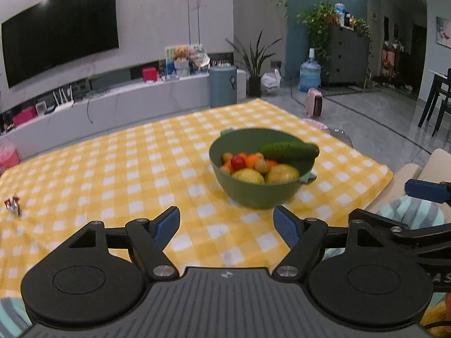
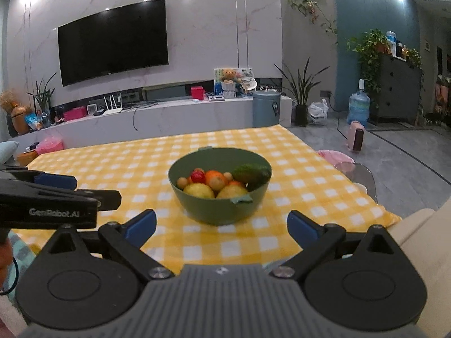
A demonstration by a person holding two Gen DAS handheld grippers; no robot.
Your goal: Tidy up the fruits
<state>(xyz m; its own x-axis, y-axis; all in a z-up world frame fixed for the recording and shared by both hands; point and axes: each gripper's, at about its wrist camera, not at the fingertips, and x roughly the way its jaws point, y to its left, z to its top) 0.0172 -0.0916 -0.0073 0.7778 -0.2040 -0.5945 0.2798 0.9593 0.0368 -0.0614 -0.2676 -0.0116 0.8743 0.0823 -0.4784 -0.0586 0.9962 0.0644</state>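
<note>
Currently both grippers hover over the near edge of the tabletop [image 1: 112,169], nothing gripped. Left gripper [image 1: 227,226]: jaws spread wide, empty, blue pads visible at lower centre of its view. Right gripper [image 2: 221,226]: jaws likewise wide apart, empty.

Green bowl [image 1: 253,194] sits on the yellow checked cloth, centre-right in the left wrist view, dead centre in the right wrist view [image 2: 220,208], just beyond the fingertips in both. Not touched by either gripper.

Bowl contents: cucumber [image 1: 289,150] lying across the far-right rim, two yellow fruits [image 1: 248,176] at the near side, a red strawberry-like piece [image 1: 238,162], orange pieces [image 1: 253,160], several small round tan fruits. Exact types of the small ones unclear, slight blur.

Small red-white wrapper [image 1: 12,204] at the left edge of the cloth, well apart from the bowl.
</note>
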